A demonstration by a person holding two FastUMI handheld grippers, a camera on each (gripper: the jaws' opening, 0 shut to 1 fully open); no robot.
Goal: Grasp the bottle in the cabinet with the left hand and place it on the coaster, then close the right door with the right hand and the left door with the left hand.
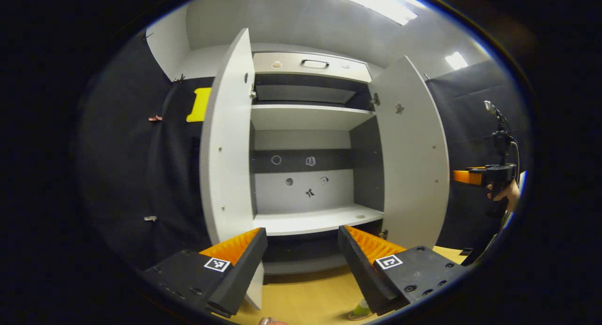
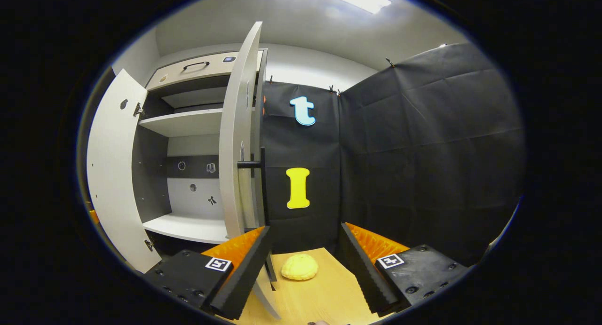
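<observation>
A: Status of left gripper (image 1: pixel 302 264)?
B: Spread wide, holding nothing. Aimed at cabinet (image 1: pixel 305 141); both doors swung out, left door (image 1: pixel 228 146) and right door (image 1: pixel 411 155) flanking bare shelves.

A: Location of bottle (image 1: pixel 361 311)?
B: Out of cabinet, low on the counter (image 1: pixel 305 297), at near edge, just beside left gripper's right finger; green with pale cap, mostly hidden. Cannot tell whether resting on coaster.

A: Status of right gripper (image 2: pixel 303 264)?
B: Also spread wide, empty. Positioned beside right door's outer edge, facing booth corner. Yellow rounded object (image 2: pixel 299 267) on counter between fingers, farther off.
</observation>
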